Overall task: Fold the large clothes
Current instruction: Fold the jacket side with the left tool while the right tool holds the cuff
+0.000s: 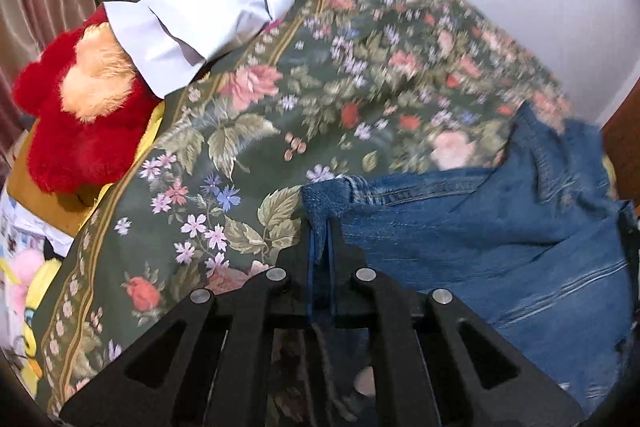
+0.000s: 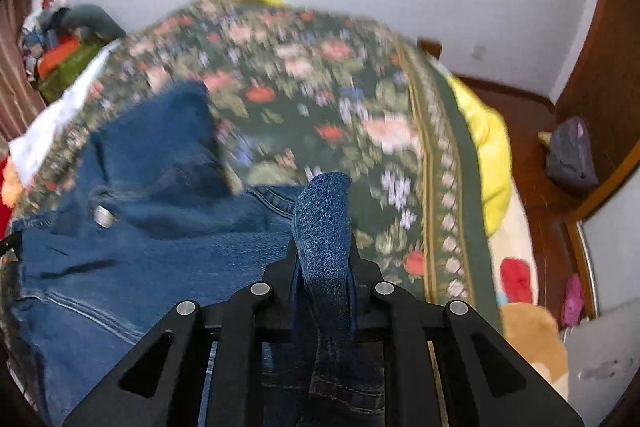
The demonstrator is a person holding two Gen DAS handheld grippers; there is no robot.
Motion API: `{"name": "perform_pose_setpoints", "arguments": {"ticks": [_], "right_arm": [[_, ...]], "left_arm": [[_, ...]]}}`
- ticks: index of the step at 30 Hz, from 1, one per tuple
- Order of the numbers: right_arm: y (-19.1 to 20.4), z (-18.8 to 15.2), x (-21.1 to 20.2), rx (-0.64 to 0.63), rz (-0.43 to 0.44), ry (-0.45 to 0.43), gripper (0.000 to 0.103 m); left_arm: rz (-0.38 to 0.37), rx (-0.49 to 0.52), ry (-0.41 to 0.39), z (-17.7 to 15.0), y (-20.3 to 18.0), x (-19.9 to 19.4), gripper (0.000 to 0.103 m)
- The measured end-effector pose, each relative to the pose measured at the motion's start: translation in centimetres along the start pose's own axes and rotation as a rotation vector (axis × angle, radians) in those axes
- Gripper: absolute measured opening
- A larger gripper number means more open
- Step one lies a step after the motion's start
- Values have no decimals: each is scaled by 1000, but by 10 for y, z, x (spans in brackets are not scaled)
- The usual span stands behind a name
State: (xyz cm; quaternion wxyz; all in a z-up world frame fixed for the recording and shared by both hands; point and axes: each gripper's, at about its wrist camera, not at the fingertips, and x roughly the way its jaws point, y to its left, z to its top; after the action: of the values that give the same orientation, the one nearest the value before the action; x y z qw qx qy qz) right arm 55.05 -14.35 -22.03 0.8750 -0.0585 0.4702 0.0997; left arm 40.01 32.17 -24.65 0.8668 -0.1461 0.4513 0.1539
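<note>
Jeans (image 1: 500,247) lie lower right on the flowered bed (image 1: 248,131). Left gripper (image 1: 325,227) and right gripper (image 2: 323,227) each have jaws clamped on a denim edge. Thick folded cloth may slip out, and uneven pulling would give a crooked fold.

No readable text, no labels, no brands, no numbers

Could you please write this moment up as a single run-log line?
left tongs: shut on jeans | right tongs: shut on jeans | jeans: partly lifted over floral bedspread | fold: not finished
</note>
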Motion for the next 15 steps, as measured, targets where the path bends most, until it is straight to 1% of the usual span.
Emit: {"name": "perform_pose_setpoints", "arguments": {"ticks": [1, 2, 3, 4, 5, 7, 11, 15], "right_arm": [[-2, -2, 7, -9, -20, 11, 30], [-4, -3, 9, -16, -42, 8, 46], [-6, -4, 9, -19, -80, -5, 57], [-9, -5, 7, -26, -127, -21, 77], [-11, -6, 6, -35, -147, -30, 81], [-16, -7, 2, -42, -132, -22, 81], [-19, -8, -19, -39, -122, -25, 81], [-18, -9, -56, -12, -63, -64, 81]], "left_arm": [[21, 14, 7, -1, -2, 5, 10], [46, 26, 15, -3, -5, 12, 14], [68, 27, 23, -4, -5, 18, 16], [76, 21, 30, -6, -5, 22, 18], [76, 10, 29, -7, -4, 23, 18], [76, -8, 25, -7, -3, 21, 19], [110, 29, 45, -9, -7, 12, 25], [94, 46, 51, -11, -11, -17, 25]]}}
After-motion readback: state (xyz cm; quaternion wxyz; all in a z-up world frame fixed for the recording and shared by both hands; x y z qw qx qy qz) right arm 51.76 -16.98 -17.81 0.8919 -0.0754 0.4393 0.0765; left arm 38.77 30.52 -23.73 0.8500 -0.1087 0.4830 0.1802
